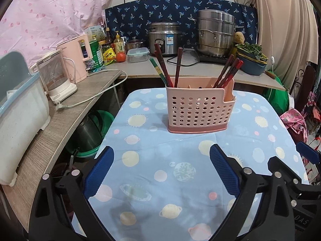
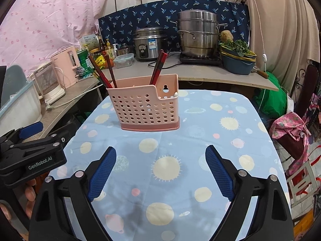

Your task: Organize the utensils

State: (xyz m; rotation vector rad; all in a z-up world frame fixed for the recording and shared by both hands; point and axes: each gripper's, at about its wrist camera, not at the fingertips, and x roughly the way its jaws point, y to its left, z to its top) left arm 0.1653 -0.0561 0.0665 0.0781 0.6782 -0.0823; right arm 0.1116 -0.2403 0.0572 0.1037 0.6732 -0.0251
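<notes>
Perforated pink plastic caddy (image 1: 197,108) holds lacquered, seemingly wooden chopsticks (image 1: 178,67)

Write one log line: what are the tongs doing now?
left tongs: open, empty | right tongs: open, empty | chopsticks: in pink holder

Your left gripper (image 1: 161,154) and right gripper (image 2: 160,154): black frames, ribbed blue pads, silver screws, white "GenRobot.AI" lettering.
</notes>
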